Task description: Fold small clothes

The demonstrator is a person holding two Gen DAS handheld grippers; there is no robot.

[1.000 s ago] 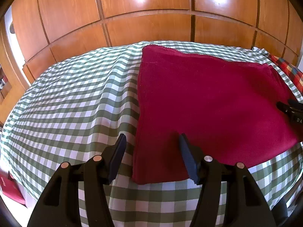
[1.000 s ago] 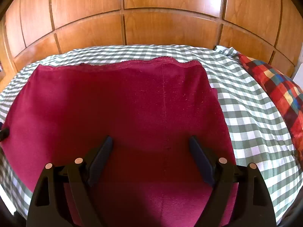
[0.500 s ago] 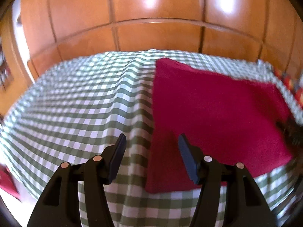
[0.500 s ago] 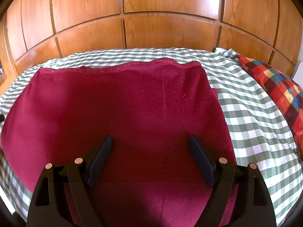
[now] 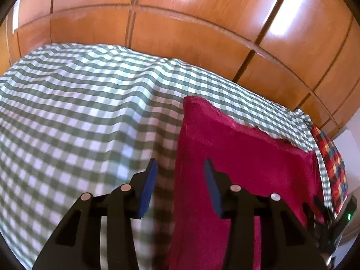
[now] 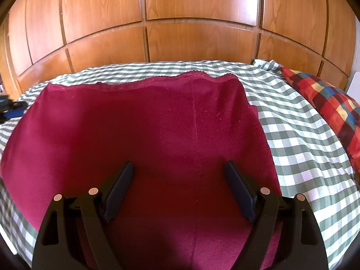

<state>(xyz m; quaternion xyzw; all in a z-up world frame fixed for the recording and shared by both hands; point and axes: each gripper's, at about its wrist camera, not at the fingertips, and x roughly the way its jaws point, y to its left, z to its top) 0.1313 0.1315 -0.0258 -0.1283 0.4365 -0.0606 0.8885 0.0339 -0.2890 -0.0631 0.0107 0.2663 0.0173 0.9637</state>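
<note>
A dark red garment (image 6: 157, 135) lies flat on a green-and-white checked bed sheet (image 6: 303, 139), its scalloped hem at the far side. My right gripper (image 6: 178, 168) is open and empty, hovering over the garment's near middle. In the left wrist view the garment (image 5: 247, 168) fills the lower right. My left gripper (image 5: 180, 166) is open and empty, straddling the garment's left edge, tilted. The left gripper also shows at the far left of the right wrist view (image 6: 11, 110).
A wooden panelled wall (image 6: 191, 22) stands behind the bed. A red plaid pillow (image 6: 326, 103) lies at the right; it also shows in the left wrist view (image 5: 330, 164). The checked sheet (image 5: 67, 112) spreads to the left of the garment.
My left gripper has moved forward along the garment's left edge and tilted, so its view rolled. The right gripper has barely moved. Both stay open.
</note>
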